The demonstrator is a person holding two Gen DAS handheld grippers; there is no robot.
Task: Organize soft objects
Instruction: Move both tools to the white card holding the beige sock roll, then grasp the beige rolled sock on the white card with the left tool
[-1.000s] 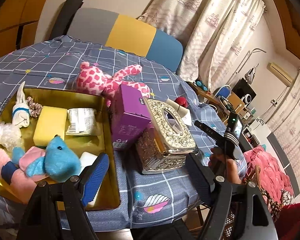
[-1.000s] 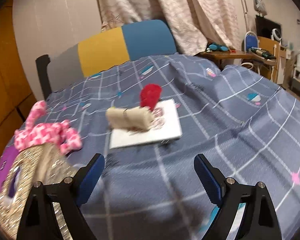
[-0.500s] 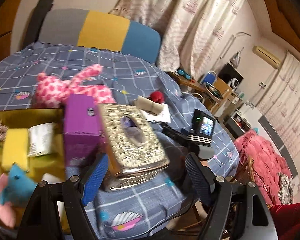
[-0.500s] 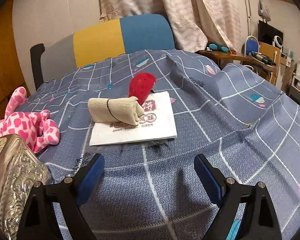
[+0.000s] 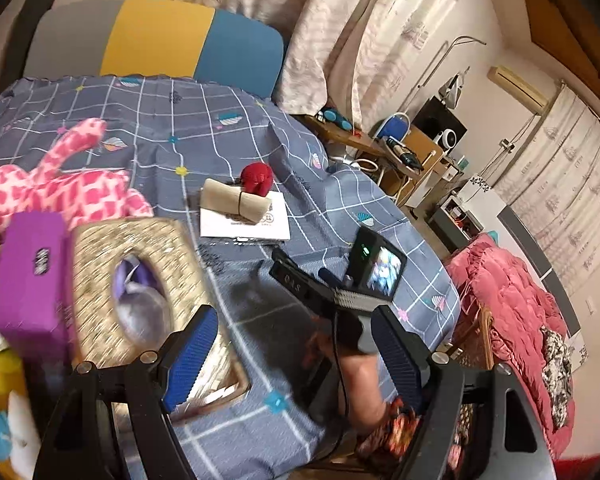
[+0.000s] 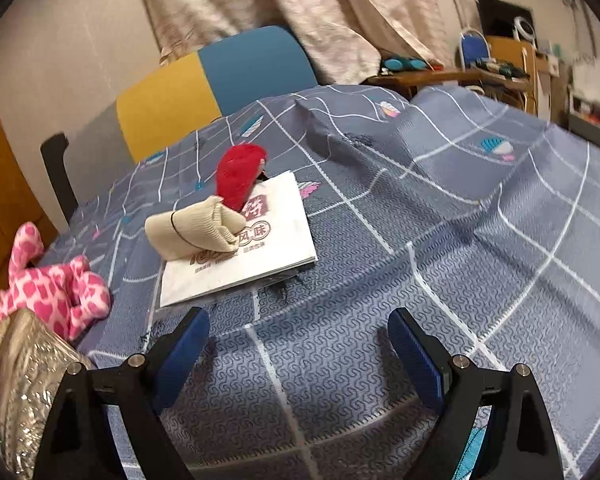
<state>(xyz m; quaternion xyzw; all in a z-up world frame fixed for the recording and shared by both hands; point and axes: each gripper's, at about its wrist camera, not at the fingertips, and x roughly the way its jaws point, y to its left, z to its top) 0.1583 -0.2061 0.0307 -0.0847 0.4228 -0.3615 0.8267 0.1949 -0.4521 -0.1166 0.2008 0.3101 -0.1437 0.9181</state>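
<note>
Both views had swung toward the beige sock roll point(image 6: 196, 230), which lay on a white leaflet point(image 6: 260, 256) at 11 o'clock of the right gripper point(image 6: 298, 354). Right and left gripper point(image 5: 296, 354) jaws stood apart, empty, over the tabletop point(image 6: 420, 240).

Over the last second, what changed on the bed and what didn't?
The left tool swung right, off the gold tray and past the silver tissue box. The right tool closed in on the beige roll and red toy lying on the white packet. Nothing was gripped or released; both tools stayed open, objects unmoved.
</note>
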